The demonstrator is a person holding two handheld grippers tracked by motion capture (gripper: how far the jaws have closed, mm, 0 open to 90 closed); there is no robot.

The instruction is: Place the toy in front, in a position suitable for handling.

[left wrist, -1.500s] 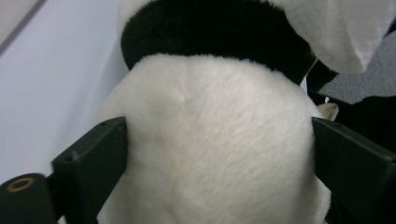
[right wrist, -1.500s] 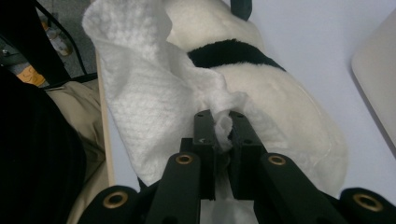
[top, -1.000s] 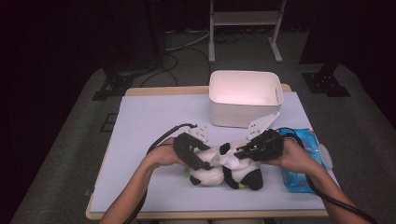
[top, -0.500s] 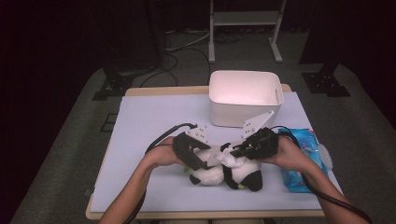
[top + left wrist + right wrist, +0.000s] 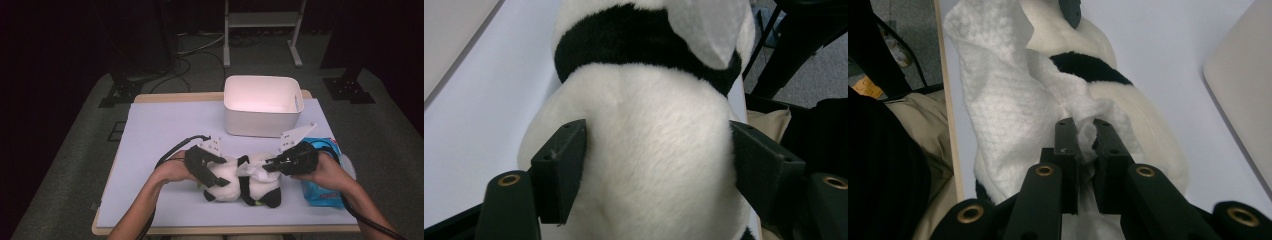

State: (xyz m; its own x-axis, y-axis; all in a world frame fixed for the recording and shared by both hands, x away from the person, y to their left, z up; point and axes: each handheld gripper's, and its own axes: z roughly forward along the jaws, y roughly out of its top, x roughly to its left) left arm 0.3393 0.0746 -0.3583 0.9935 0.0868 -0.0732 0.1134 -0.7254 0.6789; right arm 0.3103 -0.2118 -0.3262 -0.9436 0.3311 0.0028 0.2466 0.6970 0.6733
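Lilac table (image 5: 160,130): left tool (image 5: 659,165) loosening astride panda (image 5: 240,182), right tool (image 5: 1083,142) pinching wipe (image 5: 1008,100), face hidden.

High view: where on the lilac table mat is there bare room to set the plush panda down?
The lilac table mat is bare across its left half, from the left edge to the white plastic bin, and along the near edge. The right side is crowded: black-and-white plush panda, blue wipes pack, both hands.
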